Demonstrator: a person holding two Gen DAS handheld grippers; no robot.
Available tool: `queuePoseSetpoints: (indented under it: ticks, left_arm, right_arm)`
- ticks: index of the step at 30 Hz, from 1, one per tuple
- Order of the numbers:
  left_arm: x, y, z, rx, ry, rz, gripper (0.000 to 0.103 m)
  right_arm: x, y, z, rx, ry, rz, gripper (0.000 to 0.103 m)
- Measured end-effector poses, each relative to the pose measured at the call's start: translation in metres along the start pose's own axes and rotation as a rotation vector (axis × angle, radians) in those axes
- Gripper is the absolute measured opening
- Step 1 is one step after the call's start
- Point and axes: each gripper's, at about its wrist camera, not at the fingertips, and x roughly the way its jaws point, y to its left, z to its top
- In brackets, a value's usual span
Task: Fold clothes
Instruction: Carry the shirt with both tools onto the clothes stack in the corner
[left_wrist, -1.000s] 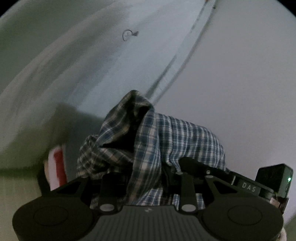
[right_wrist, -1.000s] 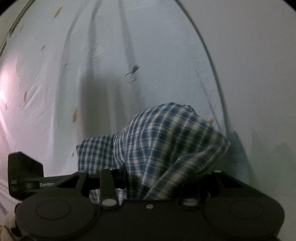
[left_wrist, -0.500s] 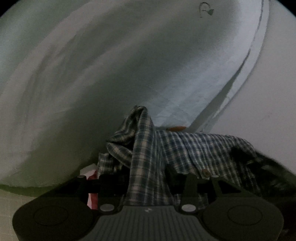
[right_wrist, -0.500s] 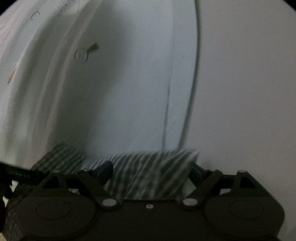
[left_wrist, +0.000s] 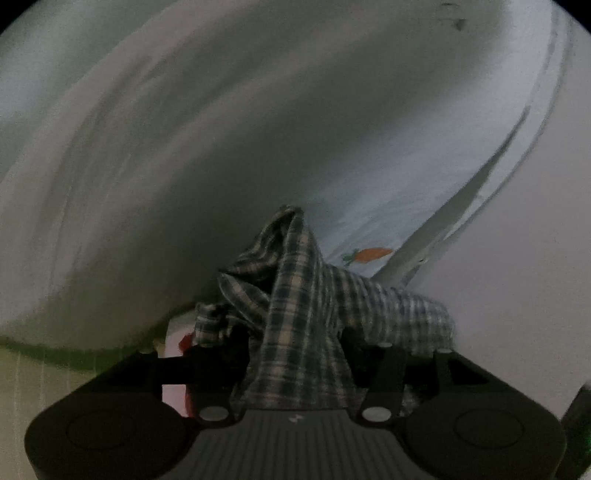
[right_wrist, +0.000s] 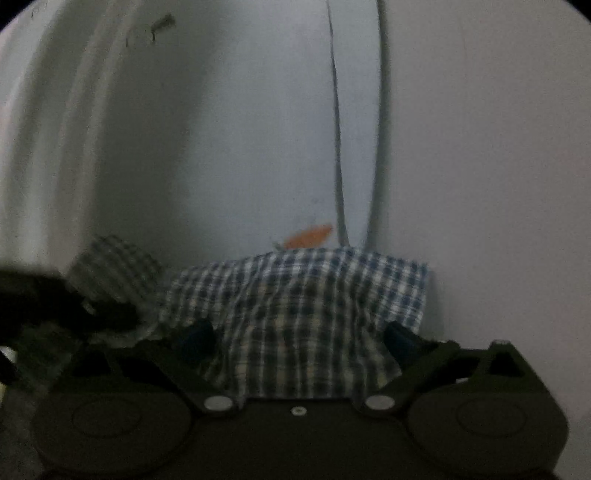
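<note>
Plaid shirt (left_wrist: 295, 332) bunched between left gripper (left_wrist: 295, 354) fingers.

Pale bed sheet (left_wrist: 258, 155), creased in long ridges, printed with a small orange carrot (left_wrist: 371, 254) and faint dark marks. Plaid shirt (right_wrist: 314, 295) bunched on the sheet just below the carrot (right_wrist: 308, 236). Dim light, blurred details.

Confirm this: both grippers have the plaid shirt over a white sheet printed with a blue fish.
The print is wrong. The white sheet shows an orange carrot, seen in the left wrist view. Both the left gripper and right gripper do have the plaid shirt.
</note>
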Motion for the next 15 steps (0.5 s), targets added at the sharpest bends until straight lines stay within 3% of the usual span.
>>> queuePoseSetpoints:
  ticks: [8,11,12,15]
  left_arm:
    - [-0.016,0.001,-0.002,-0.003,0.006,0.034,0.062]
    - [-0.035,-0.005,-0.001,0.030,0.003,0.072,0.074]
    - [-0.044,-0.008,-0.002,0.052,-0.003,0.097,0.083]
    - [-0.070,-0.019,-0.009,0.132,-0.025,0.150,0.084]
  right_arm:
    - [-0.021,-0.001,-0.008,-0.040,-0.015,-0.040,0.103]
    - [-0.039,0.002,-0.003,-0.048,-0.033,-0.067,0.102]
    - [-0.048,0.000,-0.002,-0.049,-0.047,-0.077,0.102]
    - [-0.079,0.003,0.000,-0.034,-0.089,-0.077,0.102]
